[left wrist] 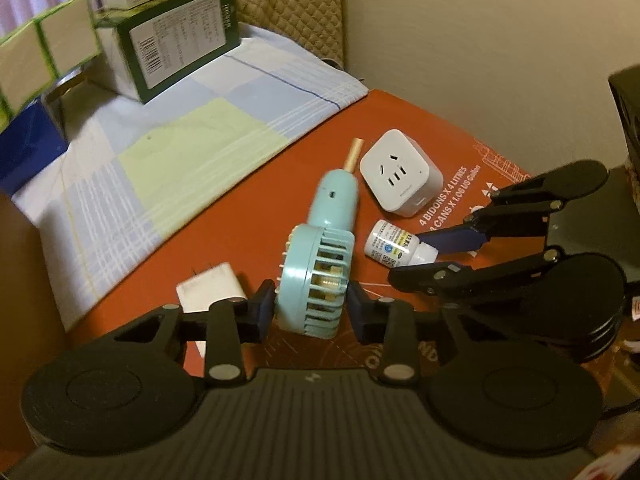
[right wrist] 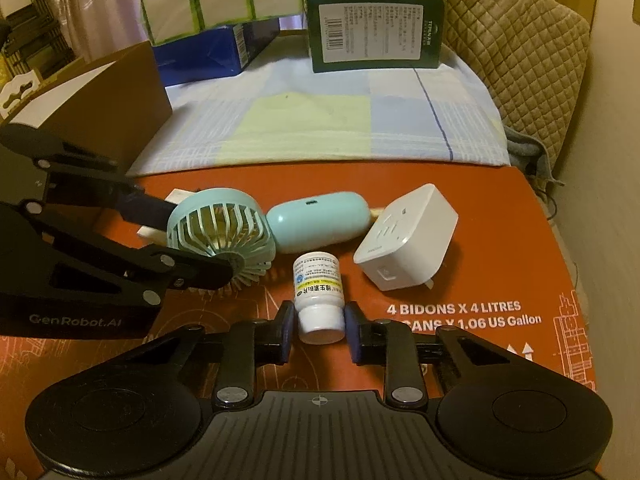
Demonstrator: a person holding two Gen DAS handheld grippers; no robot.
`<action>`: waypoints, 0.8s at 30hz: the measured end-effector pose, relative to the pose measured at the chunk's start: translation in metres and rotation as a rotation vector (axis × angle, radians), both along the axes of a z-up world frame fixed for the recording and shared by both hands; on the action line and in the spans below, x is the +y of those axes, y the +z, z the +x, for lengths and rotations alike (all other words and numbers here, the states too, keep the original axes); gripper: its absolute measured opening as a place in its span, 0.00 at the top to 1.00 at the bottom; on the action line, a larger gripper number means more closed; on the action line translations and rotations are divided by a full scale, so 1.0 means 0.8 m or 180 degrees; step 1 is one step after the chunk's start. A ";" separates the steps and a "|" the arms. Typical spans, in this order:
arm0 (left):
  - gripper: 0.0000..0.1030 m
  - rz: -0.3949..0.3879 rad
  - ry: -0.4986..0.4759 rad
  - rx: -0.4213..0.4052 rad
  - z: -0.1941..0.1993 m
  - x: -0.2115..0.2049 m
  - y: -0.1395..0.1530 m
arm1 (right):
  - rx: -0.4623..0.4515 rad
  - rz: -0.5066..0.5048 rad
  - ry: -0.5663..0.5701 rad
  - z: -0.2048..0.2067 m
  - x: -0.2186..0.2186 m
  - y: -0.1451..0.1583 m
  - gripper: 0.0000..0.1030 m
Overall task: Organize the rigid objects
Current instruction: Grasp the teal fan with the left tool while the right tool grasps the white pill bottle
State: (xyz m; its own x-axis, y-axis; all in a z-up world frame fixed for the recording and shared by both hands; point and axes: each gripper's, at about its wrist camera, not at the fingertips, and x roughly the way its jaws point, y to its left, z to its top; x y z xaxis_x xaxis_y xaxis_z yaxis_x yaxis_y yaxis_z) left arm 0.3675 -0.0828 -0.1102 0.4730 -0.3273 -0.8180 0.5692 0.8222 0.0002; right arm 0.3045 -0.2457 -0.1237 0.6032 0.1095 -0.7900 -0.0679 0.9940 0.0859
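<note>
A teal hand fan (left wrist: 316, 276) lies on an orange printed cardboard sheet (left wrist: 304, 160), its handle pointing away. My left gripper (left wrist: 312, 312) is shut on the fan's round head, one pad on each side. In the right wrist view the fan (right wrist: 220, 232) sits at the left, held between the left gripper's fingers (right wrist: 200, 272). A small white pill bottle (right wrist: 318, 280) lies on its side, and my right gripper (right wrist: 320, 330) is shut on its cap end. A white socket cube (right wrist: 404, 240) rests to the right of the bottle. A white charger plug (left wrist: 208, 288) lies beside the fan.
A checked cloth (right wrist: 320, 120) covers the surface beyond the cardboard. Green (right wrist: 376, 28), blue (right wrist: 216, 52) and white boxes stand at the back. A brown box wall (right wrist: 112, 108) rises at the left. A quilted cushion (right wrist: 520, 40) and a wall close off the right.
</note>
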 end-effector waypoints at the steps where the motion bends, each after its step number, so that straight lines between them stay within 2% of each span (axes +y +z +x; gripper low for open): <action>1: 0.71 -0.0031 0.0050 0.0022 -0.003 0.002 0.001 | 0.0000 0.0001 0.0000 -0.002 0.000 0.000 0.77; 5: 0.72 -0.0074 0.0188 0.0074 -0.016 0.008 0.002 | 0.0007 0.0014 0.0011 -0.013 0.004 0.002 0.77; 24: 0.72 -0.0039 0.0465 0.0120 -0.127 0.065 0.007 | 0.0046 0.0061 0.0171 -0.099 0.025 0.006 0.77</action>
State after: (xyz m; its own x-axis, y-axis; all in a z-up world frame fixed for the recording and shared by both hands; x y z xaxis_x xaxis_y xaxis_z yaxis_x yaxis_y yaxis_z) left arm 0.2658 -0.0305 -0.1048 0.4854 -0.2672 -0.8325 0.4430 0.8961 -0.0293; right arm 0.2253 -0.2256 -0.1192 0.5845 0.1567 -0.7961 -0.1198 0.9871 0.1063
